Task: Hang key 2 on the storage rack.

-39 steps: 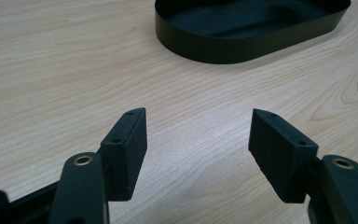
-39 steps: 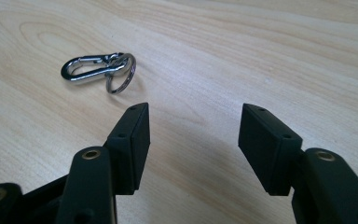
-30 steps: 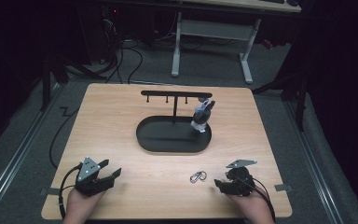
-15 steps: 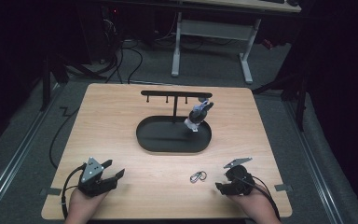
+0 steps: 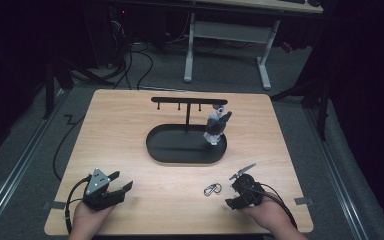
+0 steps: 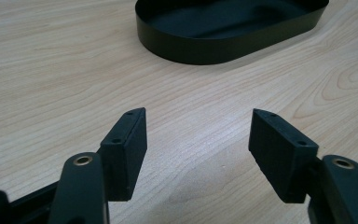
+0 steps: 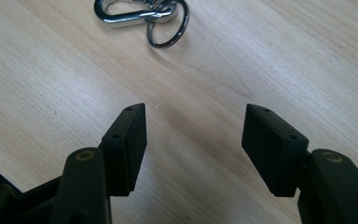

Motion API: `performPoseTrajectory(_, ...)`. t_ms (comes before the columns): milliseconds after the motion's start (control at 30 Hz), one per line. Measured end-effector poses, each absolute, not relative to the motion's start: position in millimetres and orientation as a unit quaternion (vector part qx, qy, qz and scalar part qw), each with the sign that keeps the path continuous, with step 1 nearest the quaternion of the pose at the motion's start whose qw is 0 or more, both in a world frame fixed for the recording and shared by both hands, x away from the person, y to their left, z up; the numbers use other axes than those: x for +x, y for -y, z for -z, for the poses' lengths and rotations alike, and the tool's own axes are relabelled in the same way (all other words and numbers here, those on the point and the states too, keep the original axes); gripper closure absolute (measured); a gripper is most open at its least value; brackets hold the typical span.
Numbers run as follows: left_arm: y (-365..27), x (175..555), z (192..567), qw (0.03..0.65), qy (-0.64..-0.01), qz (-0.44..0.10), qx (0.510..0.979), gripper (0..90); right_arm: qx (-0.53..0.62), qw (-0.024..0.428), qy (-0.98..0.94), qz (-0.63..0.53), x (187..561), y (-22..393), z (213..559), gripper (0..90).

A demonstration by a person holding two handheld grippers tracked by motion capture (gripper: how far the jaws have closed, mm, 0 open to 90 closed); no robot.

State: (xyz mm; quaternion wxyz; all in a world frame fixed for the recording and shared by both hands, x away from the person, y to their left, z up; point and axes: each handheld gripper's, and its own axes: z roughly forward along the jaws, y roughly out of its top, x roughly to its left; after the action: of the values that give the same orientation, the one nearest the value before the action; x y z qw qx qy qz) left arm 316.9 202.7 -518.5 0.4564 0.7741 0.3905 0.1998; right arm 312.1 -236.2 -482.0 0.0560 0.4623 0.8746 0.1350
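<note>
Two grippers rest low over the near edge of the wooden table (image 5: pixel 130 120), one in each hand. The right gripper (image 7: pixel 193 140) has its jaws spread wide with bare wood between them; they have just been opening a little further. A silver carabiner clip (image 7: pixel 135 11) with a key ring (image 7: pixel 168 28) looped through it lies flat on the table just ahead of these jaws and a little toward the left jaw, apart from both pads. From the high view, the clip sits just beside the right gripper's tips, untouched.

The left gripper (image 6: pixel 198 149) also has its jaws spread, nothing between them but tabletop. Well ahead of them, slightly toward the right jaw, stands the black oval tray (image 6: pixel 205 49). A black T-shaped rack (image 5: pixel 187 101) rises from the tray's far side, and a small grey and white figure (image 5: pixel 216 127) hangs from one end of its bar, over the tray.
</note>
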Motion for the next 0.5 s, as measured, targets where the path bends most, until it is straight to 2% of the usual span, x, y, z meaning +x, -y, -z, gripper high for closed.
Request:
performPoseTrajectory(433, -203.1, 316.7, 517.7, 0.458, -0.388, -0.198, 0.775, 37.7, 0.451, 0.034, -0.885, -0.107, 320.4, 222.4, 477.9, 39.8)
performPoseTrajectory(500, -203.4, 316.6, 517.5, 0.458, -0.386, -0.199, 0.776, 37.7, 0.448, 0.029, -0.887, -0.11, 322.2, 220.5, 478.4, 42.3)
